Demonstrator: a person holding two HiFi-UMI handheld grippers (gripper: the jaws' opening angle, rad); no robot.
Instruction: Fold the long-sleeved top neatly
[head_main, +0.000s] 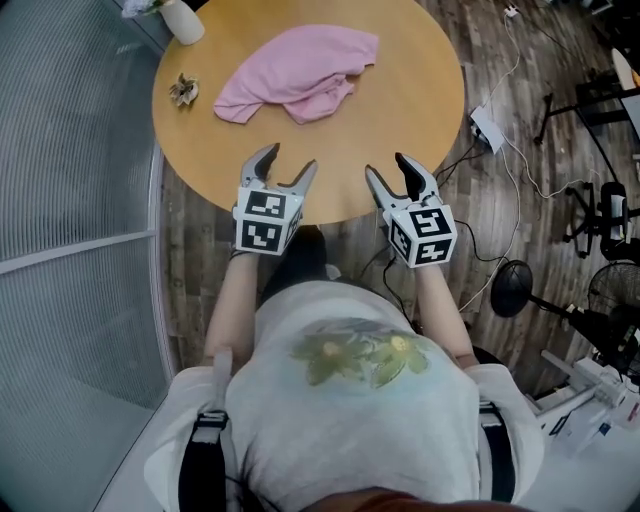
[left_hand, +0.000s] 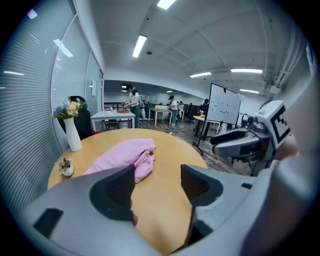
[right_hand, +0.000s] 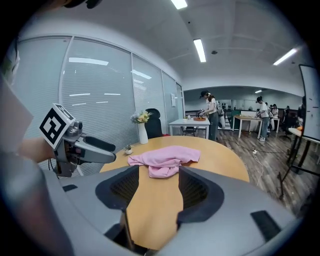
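A pink long-sleeved top (head_main: 298, 72) lies crumpled in a heap on the far half of the round wooden table (head_main: 400, 120). It also shows in the left gripper view as the pink top (left_hand: 125, 157) and in the right gripper view as the pink top (right_hand: 164, 159). My left gripper (head_main: 290, 165) hovers over the table's near edge, open and empty. My right gripper (head_main: 388, 170) hovers beside it, also open and empty. Both sit well short of the garment. From the left gripper (left_hand: 157, 182) and the right gripper (right_hand: 157, 186), bare tabletop shows between the jaws.
A white vase with flowers (head_main: 180, 20) stands at the table's far left edge, and a small potted plant (head_main: 184, 90) sits left of the top. A glass partition with blinds (head_main: 70, 150) runs along the left. Cables and a power strip (head_main: 488, 128) lie on the floor at right.
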